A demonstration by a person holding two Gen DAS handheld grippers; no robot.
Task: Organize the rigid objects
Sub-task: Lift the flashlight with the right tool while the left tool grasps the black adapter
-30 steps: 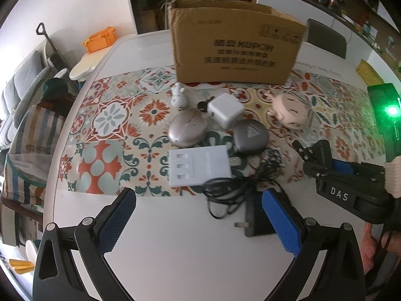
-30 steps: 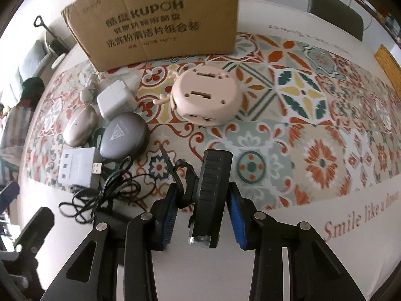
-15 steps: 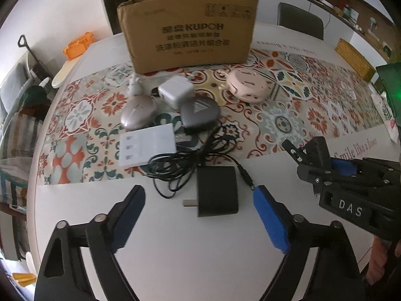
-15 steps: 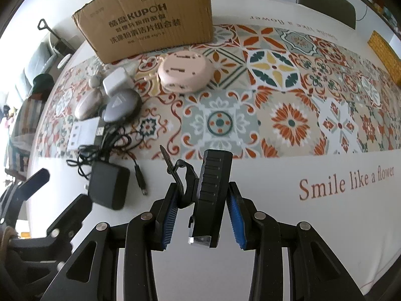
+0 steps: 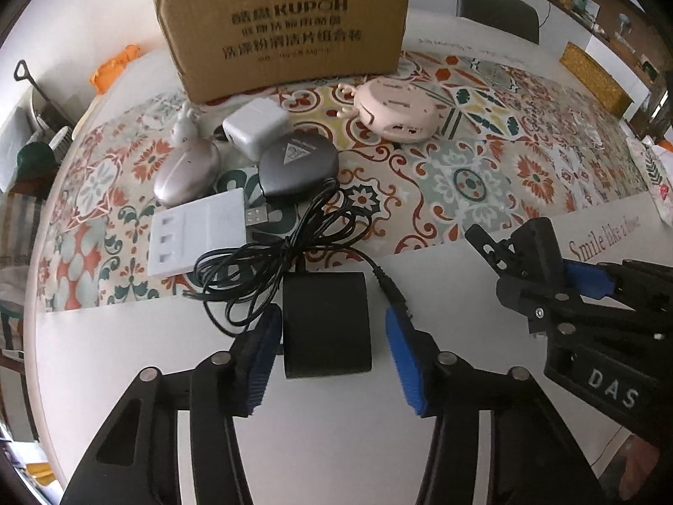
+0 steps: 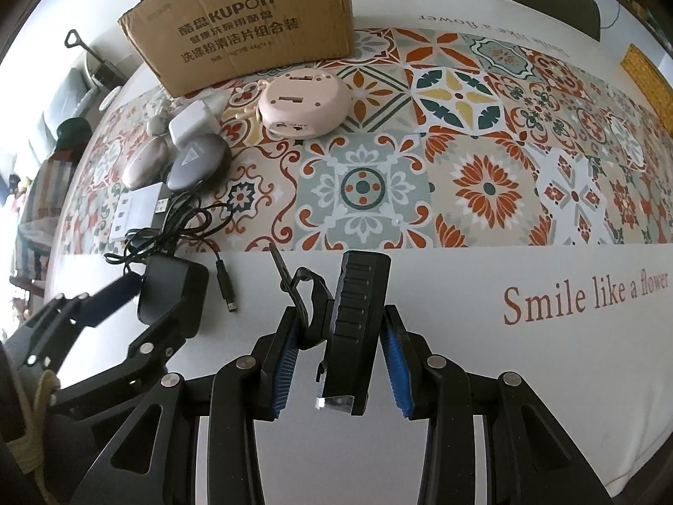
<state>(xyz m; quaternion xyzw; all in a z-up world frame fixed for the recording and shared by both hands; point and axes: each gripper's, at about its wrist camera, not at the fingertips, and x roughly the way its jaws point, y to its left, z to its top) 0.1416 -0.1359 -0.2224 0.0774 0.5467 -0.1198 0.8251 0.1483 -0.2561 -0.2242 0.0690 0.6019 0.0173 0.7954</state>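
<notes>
Left wrist view: our left tongs (image 5: 332, 345) straddle the black power adapter (image 5: 326, 324) on the white bench (image 5: 126, 357), jaws just closing, pads not yet pressing. Farther right, our right tongs (image 6: 340, 357) stay clamped on a black clip-like gadget (image 6: 357, 328).

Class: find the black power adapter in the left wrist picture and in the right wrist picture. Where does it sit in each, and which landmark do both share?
Left wrist view: black power adapter, lower centre, between the left claw pads.
Right wrist view: black power adapter, left of centre, on the white cloth.
Shared landmark: the cardboard box at the top.
</notes>
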